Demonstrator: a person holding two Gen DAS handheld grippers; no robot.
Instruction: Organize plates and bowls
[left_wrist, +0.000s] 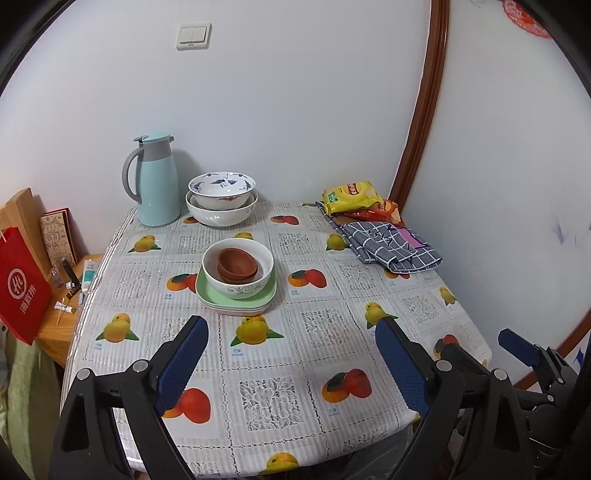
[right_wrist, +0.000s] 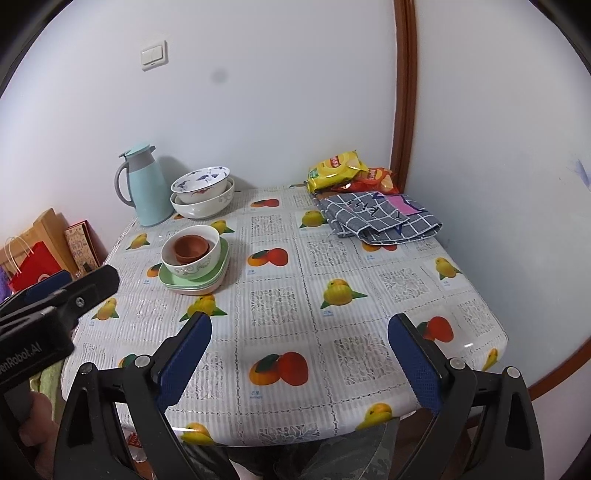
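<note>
Mid-table stands a stack: green square plates (left_wrist: 207, 291) (right_wrist: 221, 267) carrying a white patterned bowl (left_wrist: 243, 288) (right_wrist: 192, 267), with small brown bowls (left_wrist: 236, 264) (right_wrist: 190, 249) nested inside it. At the back, a blue-painted bowl (left_wrist: 221, 190) (right_wrist: 201, 181) sits in a larger white bowl (left_wrist: 218, 216) (right_wrist: 203, 208). My left gripper (left_wrist: 291, 328) hovers open over the near half of the table, short of the stack, with nothing between its pads. My right gripper (right_wrist: 300, 323) is open and empty too, to the right of the left one (right_wrist: 74, 288).
A pale blue thermos jug (left_wrist: 155, 181) stands by the back bowls. Snack bags (left_wrist: 351, 195) and a folded checked cloth (left_wrist: 391, 247) lie at the back right. The fruit-print table (left_wrist: 295, 373) meets walls behind and right. A red bag (left_wrist: 22, 291) and small items sit on a low stand left.
</note>
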